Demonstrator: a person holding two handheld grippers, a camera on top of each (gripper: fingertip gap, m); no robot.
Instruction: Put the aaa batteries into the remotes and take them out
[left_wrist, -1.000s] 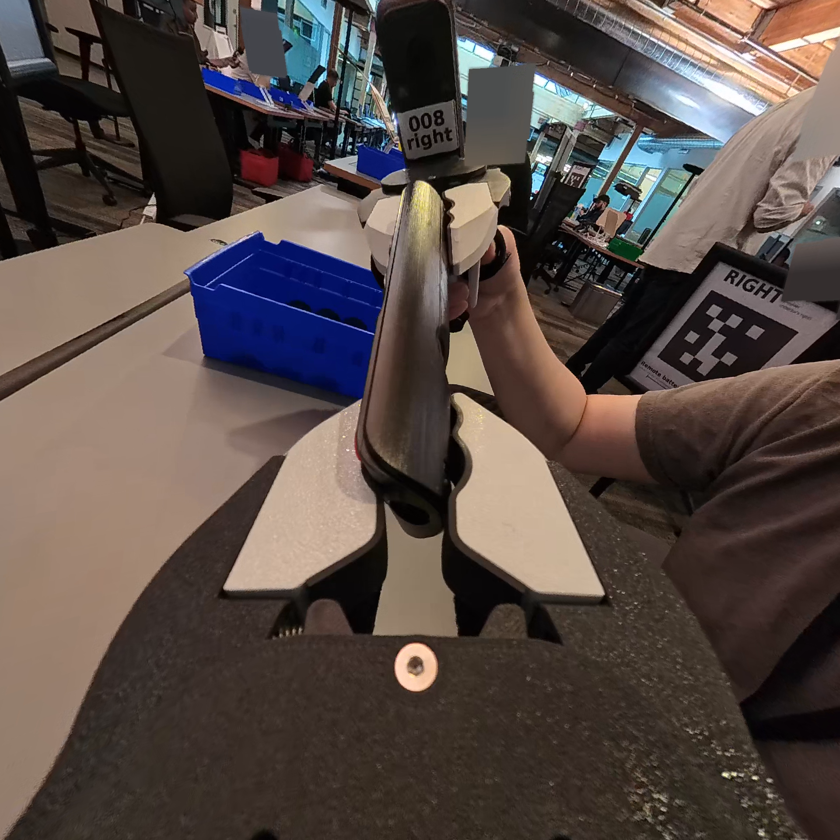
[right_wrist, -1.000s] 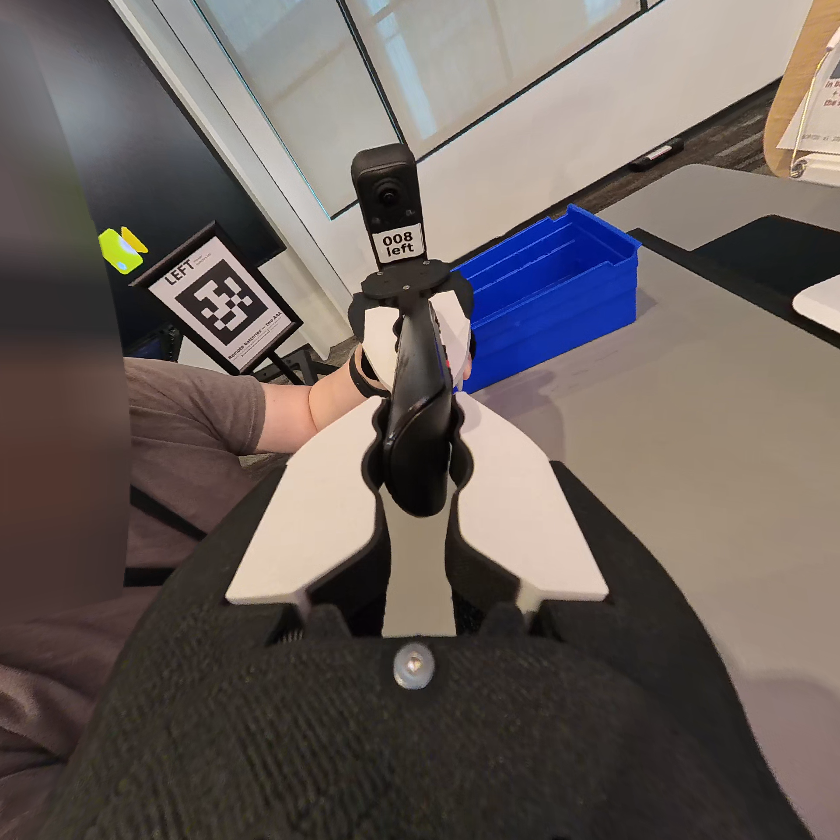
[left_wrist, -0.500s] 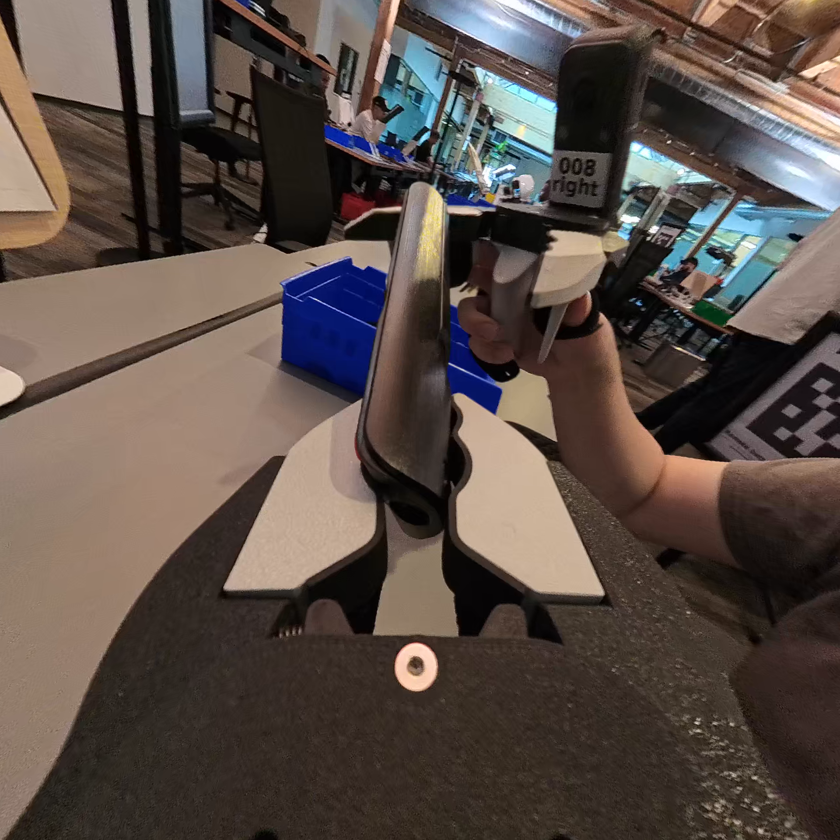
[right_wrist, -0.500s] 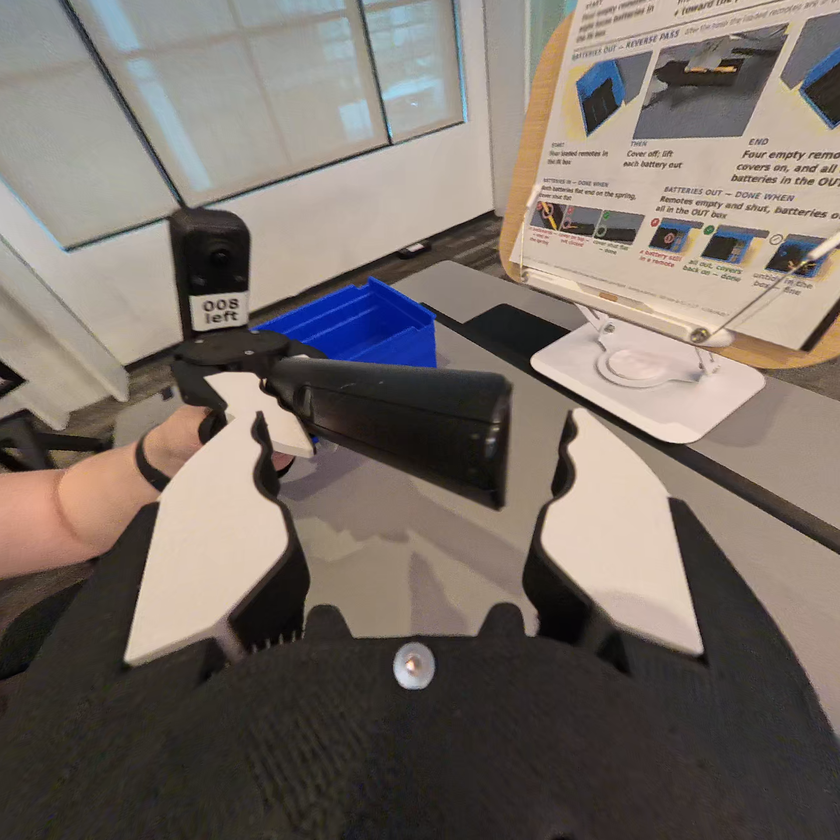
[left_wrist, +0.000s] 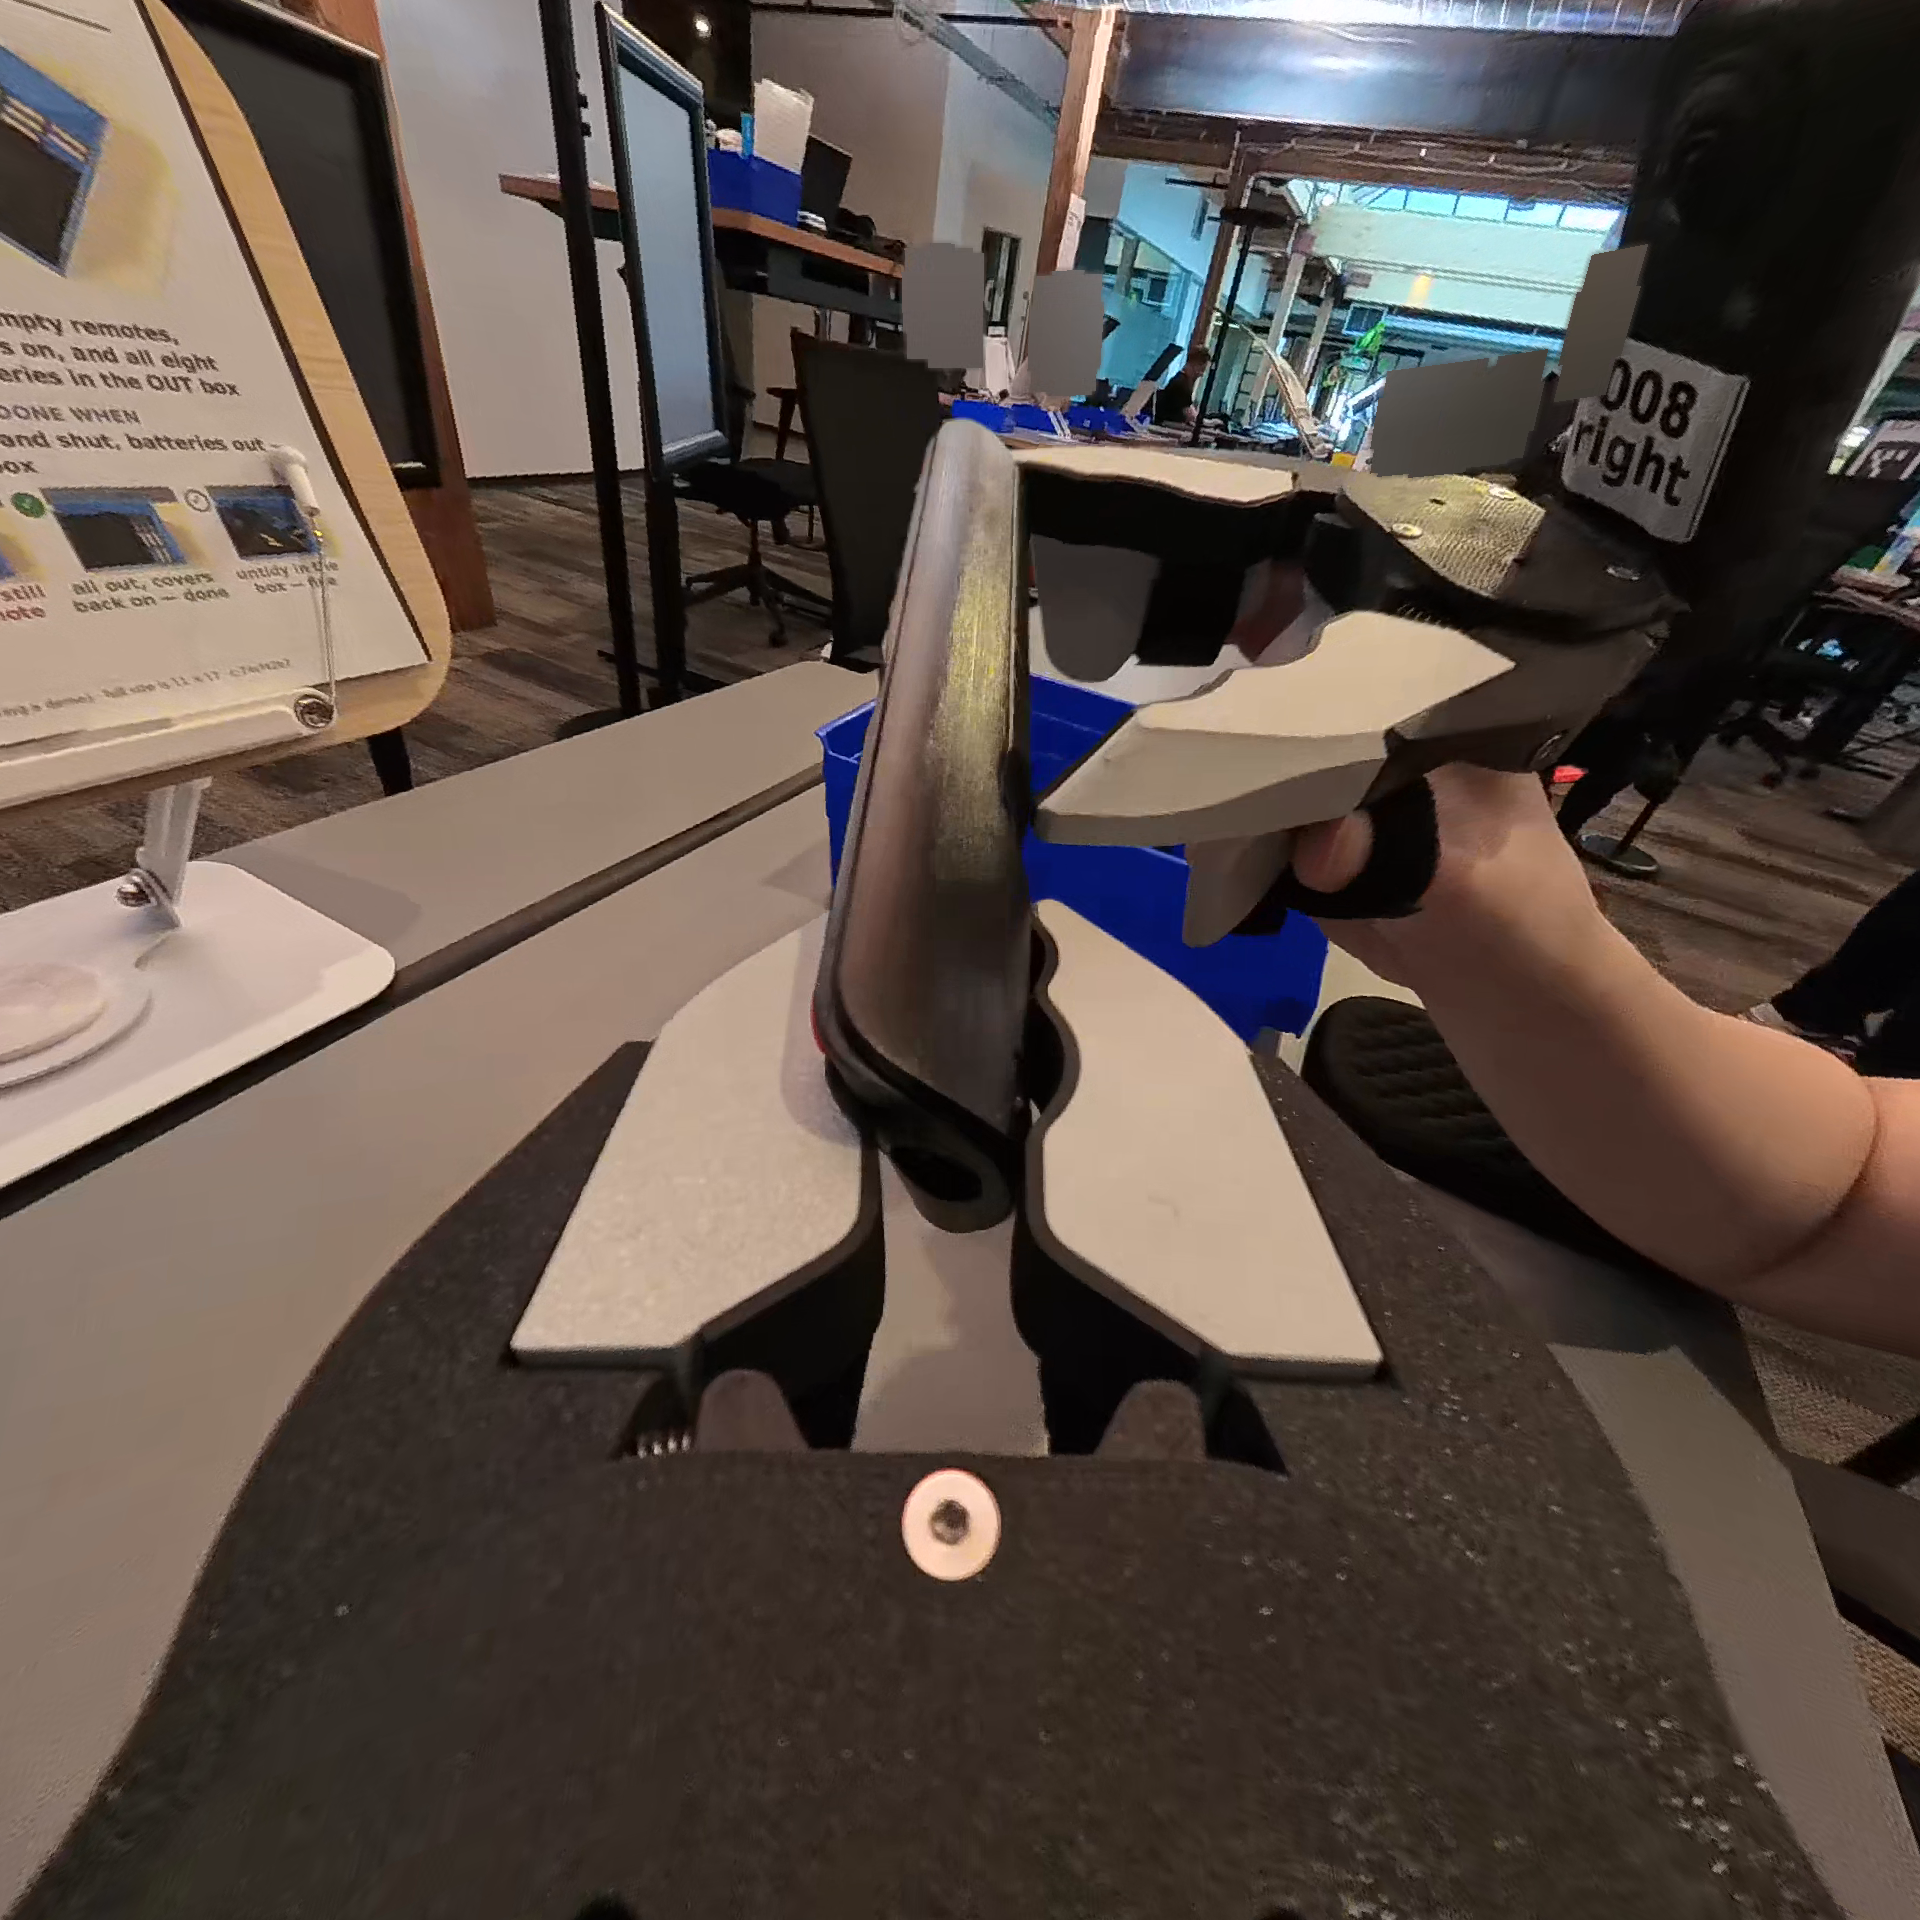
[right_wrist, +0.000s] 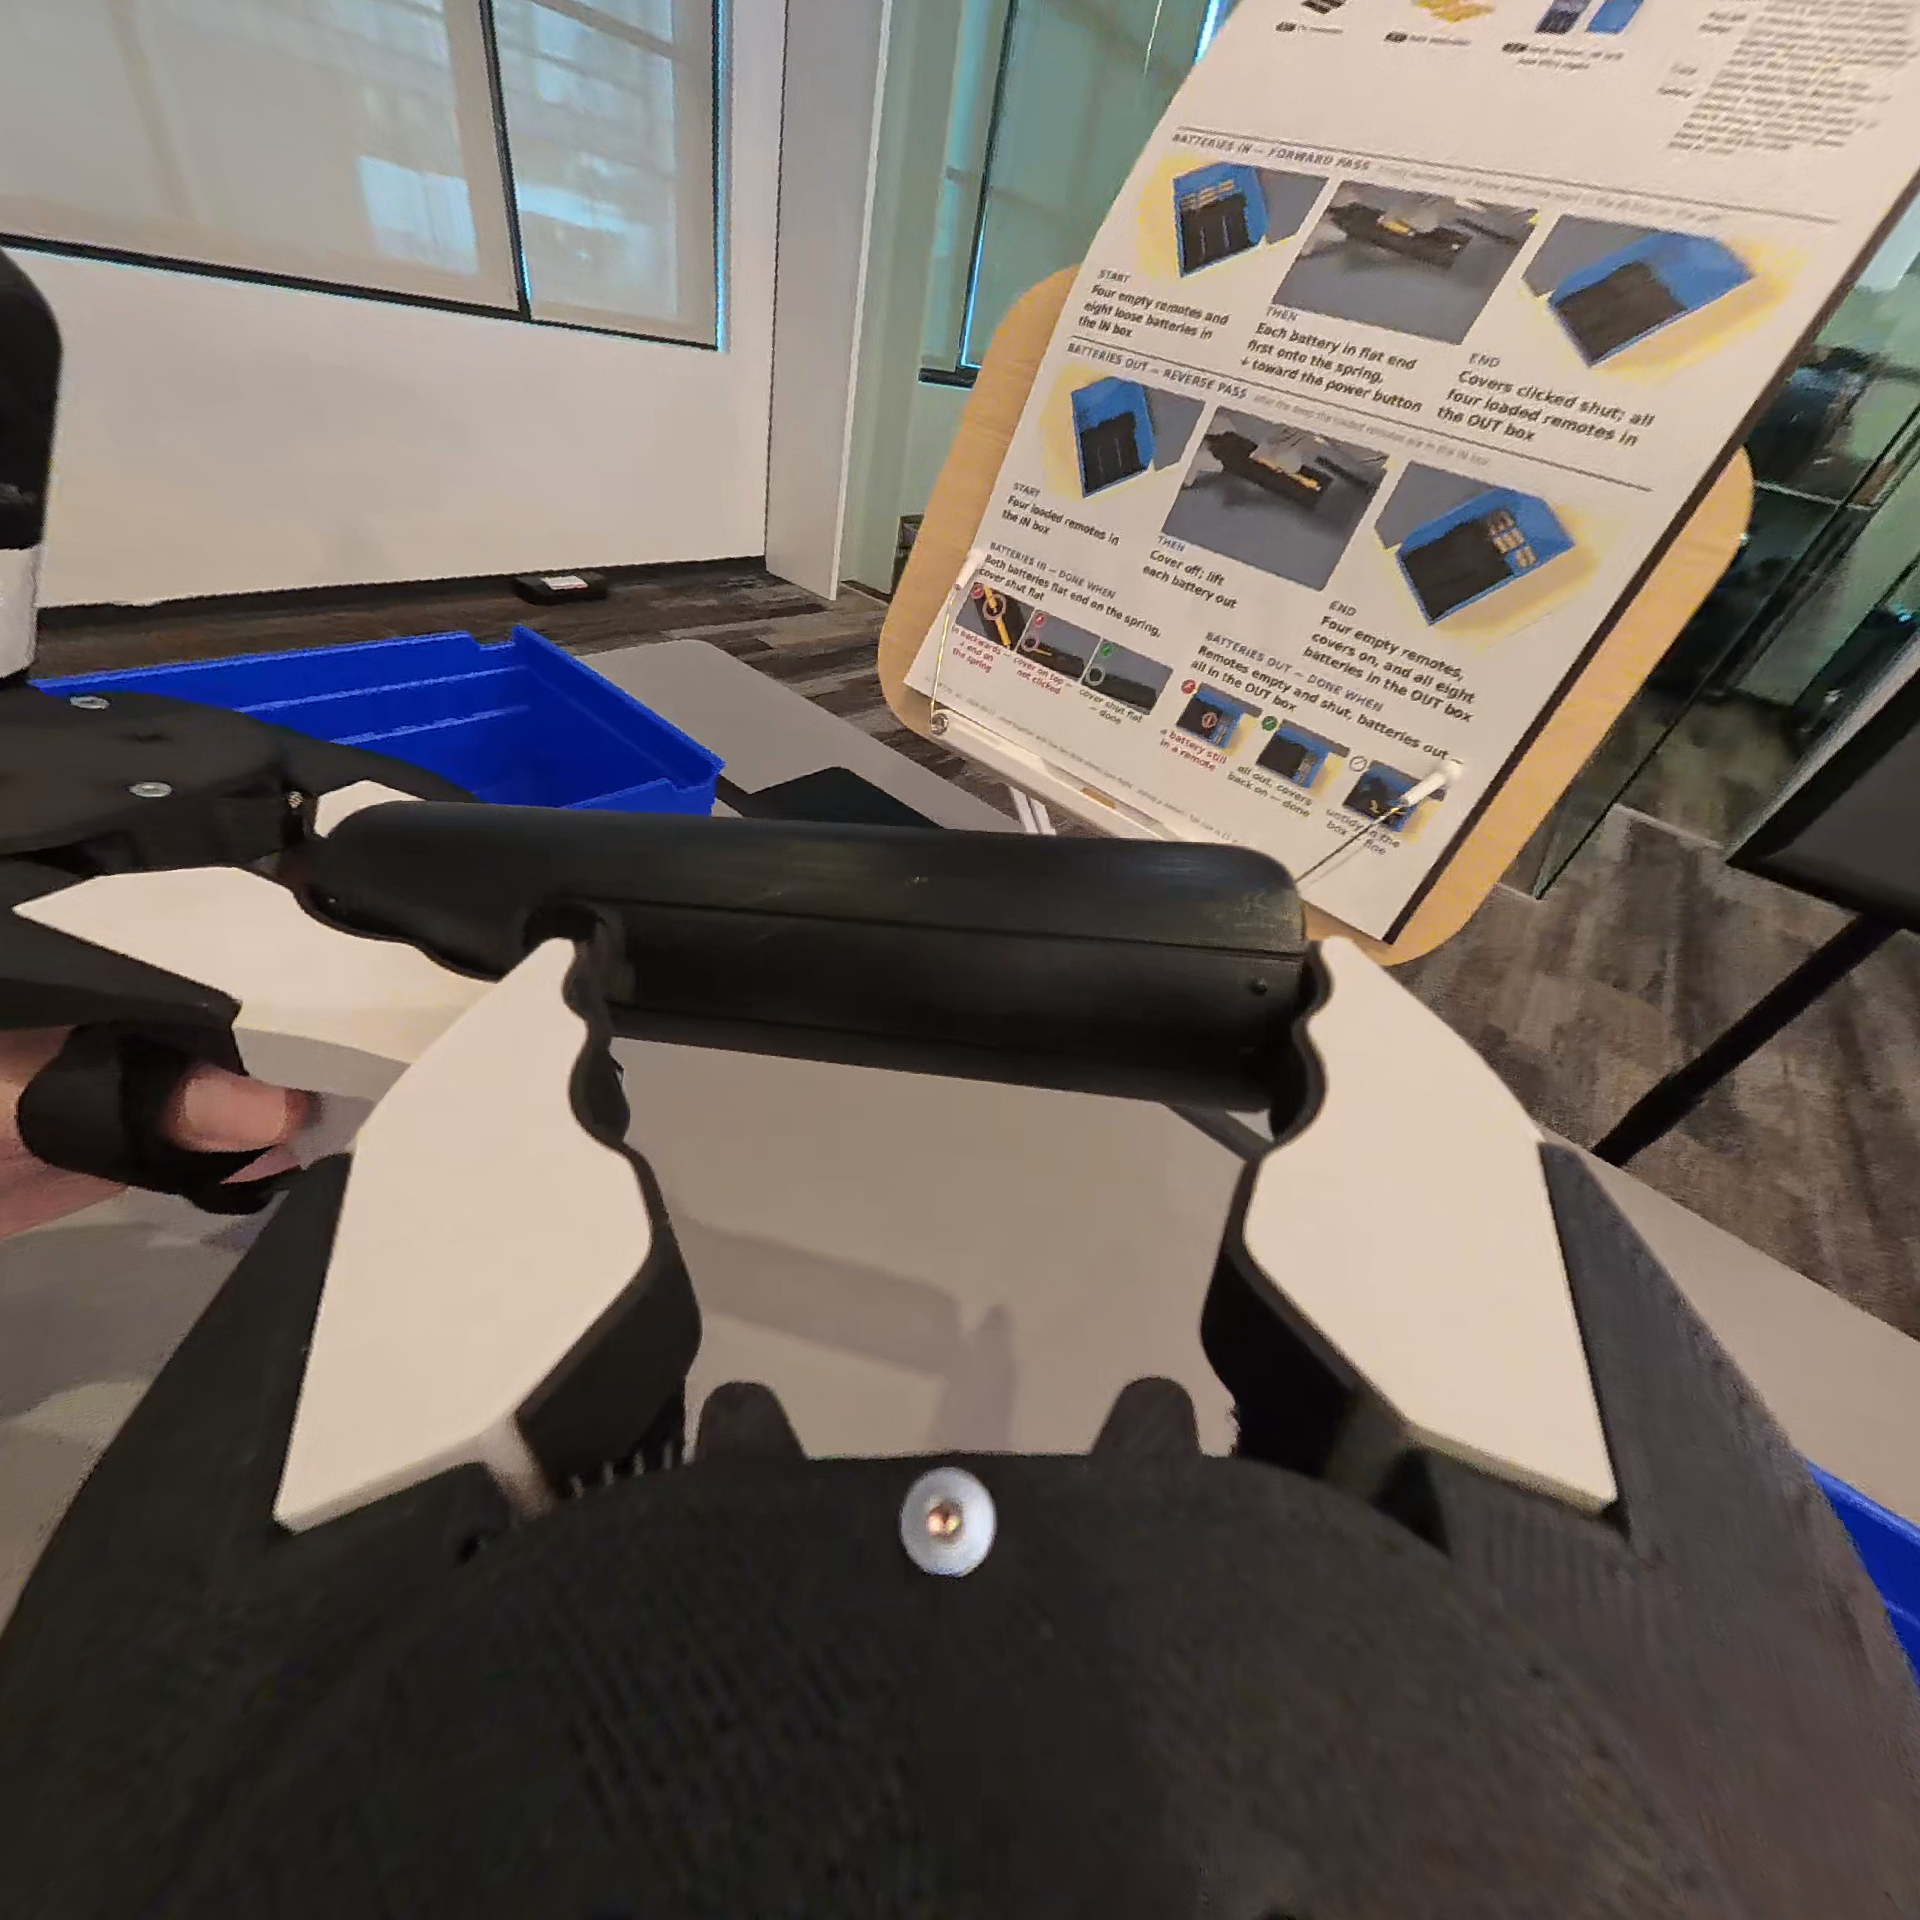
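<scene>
My left gripper (left_wrist: 940, 997) is shut on one end of a black remote (left_wrist: 945, 779) and holds it on edge above the grey table (left_wrist: 312, 1091). My right gripper (left_wrist: 1034, 644) comes in from the right, open, with its two fingers straddling the remote's far end. In the right wrist view the remote (right_wrist: 883, 925) lies crosswise between the wide-open fingers of the right gripper (right_wrist: 951, 966), its end against the right fingertip. The left gripper (right_wrist: 343, 883) holds the remote's other end at the left. No batteries show.
A blue bin (left_wrist: 1122, 883) stands on the table behind the remote; it also shows in the right wrist view (right_wrist: 468, 717). An instruction board (right_wrist: 1351, 468) on a white stand (left_wrist: 208, 966) sits at the table's far side. Another blue edge (right_wrist: 1870, 1558) shows at lower right.
My right gripper let go of the remote's end, opened wide and swung round to its side; the remote now lies across its fingers. My left gripper kept its hold and turned left.
</scene>
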